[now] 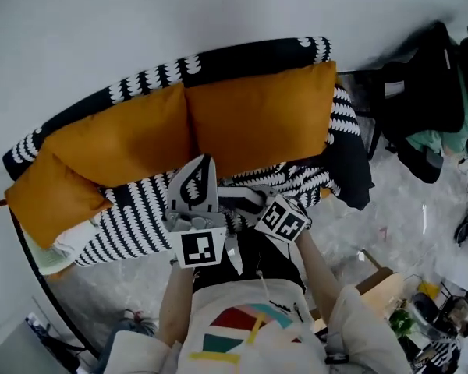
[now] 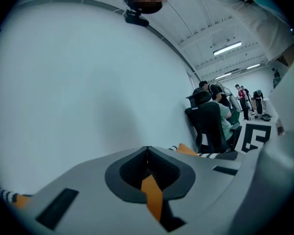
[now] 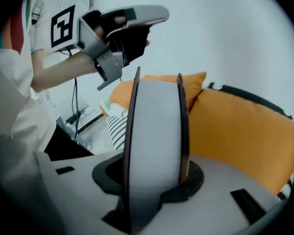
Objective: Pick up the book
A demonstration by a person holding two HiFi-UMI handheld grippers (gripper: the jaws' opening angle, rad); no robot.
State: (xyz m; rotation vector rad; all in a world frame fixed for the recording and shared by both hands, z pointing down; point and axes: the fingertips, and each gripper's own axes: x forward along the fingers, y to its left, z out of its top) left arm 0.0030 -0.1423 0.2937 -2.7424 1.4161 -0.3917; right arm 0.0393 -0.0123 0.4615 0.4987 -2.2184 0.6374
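In the right gripper view the book (image 3: 154,121) stands on edge, its white page block between two dark covers, and my right gripper (image 3: 154,177) is shut on it. In the head view the right gripper (image 1: 248,201) is raised in front of the person's chest, over the sofa's front edge. My left gripper (image 1: 193,187) is lifted just to its left, beside it. The left gripper (image 2: 147,153) is shut with nothing in it and faces a bare white wall. The right gripper view also shows the left gripper (image 3: 118,26) above the book.
A black-and-white patterned sofa (image 1: 140,216) carries orange cushions (image 1: 257,115). A black chair draped with clothes (image 1: 421,107) stands at the right, with a cardboard box (image 1: 382,287) nearer. Several people (image 2: 220,106) are far off in the left gripper view.
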